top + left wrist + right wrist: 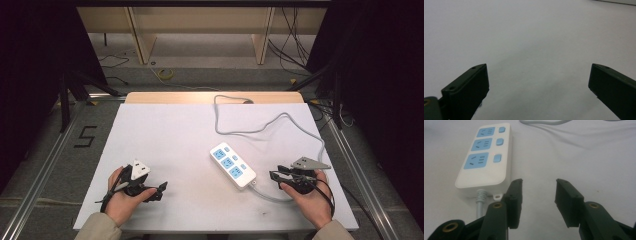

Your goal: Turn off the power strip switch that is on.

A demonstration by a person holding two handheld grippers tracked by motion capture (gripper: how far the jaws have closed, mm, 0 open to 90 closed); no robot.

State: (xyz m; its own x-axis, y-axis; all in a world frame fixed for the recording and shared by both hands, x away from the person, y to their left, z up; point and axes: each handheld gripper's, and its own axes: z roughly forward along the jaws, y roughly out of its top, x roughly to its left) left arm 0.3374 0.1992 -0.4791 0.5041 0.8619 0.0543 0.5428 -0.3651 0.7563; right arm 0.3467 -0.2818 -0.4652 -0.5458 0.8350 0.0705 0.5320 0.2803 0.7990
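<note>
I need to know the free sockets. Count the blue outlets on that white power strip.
3, in a row along the white plastic power strip: the far blue outlet, the middle one, and the near one by its cord end. All are empty.

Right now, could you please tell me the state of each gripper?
Left gripper: open, jaws wide apart, holding nothing.
Right gripper: open, holding nothing, beside the power strip.

One power strip [232, 165], three blue sockets, two grippers.
</note>
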